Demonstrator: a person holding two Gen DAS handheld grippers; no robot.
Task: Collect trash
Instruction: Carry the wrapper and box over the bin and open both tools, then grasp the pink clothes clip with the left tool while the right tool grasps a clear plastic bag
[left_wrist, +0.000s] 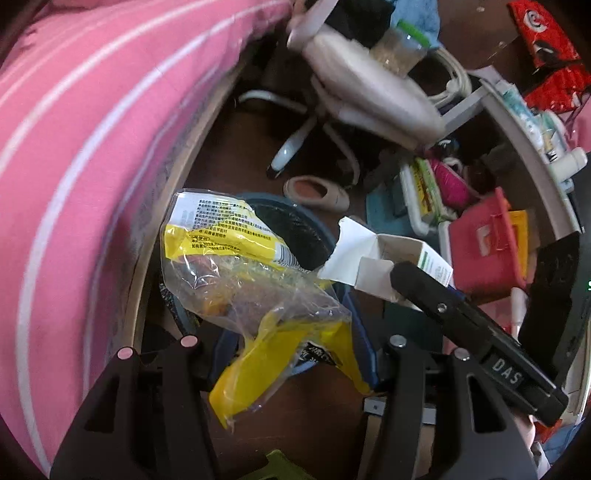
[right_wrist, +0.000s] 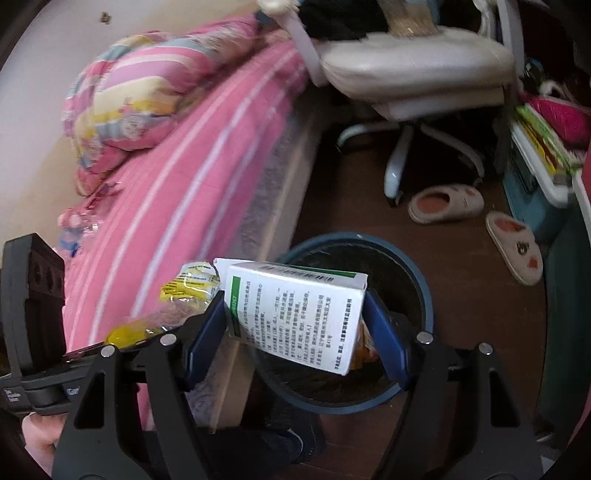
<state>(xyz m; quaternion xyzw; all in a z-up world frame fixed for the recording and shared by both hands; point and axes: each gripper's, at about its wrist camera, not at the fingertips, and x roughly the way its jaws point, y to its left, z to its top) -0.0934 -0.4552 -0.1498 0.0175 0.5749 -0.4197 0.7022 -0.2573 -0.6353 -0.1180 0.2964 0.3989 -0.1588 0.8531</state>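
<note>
Right hand-held gripper clamps a green-striped white carton; left pinches a crumpled yellow wrapper.

The left gripper reaches out over the bin, its jaws closed on a yellow wrapper. Just beside it, the right gripper hangs above the bin's mouth, its blue fingers clamping a white box from both sides.

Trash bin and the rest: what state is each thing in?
Trash bin: open, upright on floor.
White box: flap open, clamped in right gripper, above bin.
Yellow wrapper: crumpled, held by left gripper.
Slippers: lying on floor.
</note>
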